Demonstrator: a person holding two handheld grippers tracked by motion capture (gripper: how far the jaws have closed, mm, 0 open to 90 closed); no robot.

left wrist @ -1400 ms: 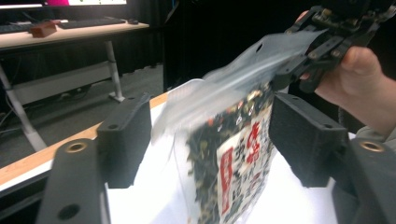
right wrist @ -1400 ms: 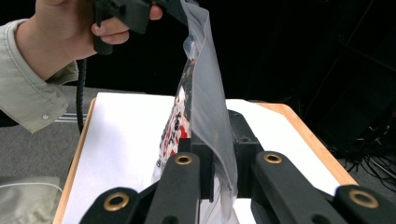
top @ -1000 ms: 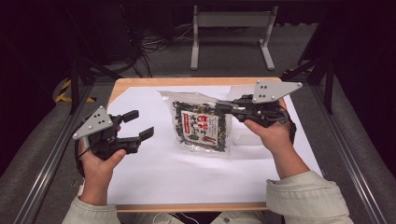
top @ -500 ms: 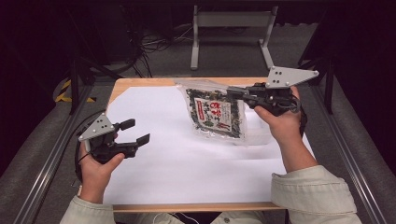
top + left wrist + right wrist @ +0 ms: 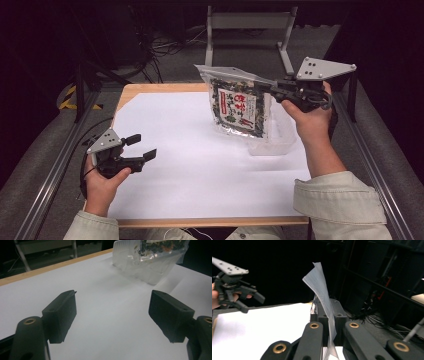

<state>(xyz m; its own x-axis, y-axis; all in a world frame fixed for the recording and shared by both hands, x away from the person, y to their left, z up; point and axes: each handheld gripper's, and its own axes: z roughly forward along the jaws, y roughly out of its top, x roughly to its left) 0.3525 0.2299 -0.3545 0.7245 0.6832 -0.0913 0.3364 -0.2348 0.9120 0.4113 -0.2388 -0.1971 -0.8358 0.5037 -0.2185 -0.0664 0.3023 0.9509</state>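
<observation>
Right gripper (image 5: 267,87) clamped on the top edge of a clear snack bag (image 5: 237,106), held in the air over the far right part of the white sheet (image 5: 200,165); its lower corner hangs near the sheet. In the right gripper view, the plastic edge (image 5: 322,290) stands up between the shut jaws. Left gripper (image 5: 142,147) low at the sheet's near left, jaws wide apart, nothing between them, well apart from the bag (image 5: 150,262).
</observation>
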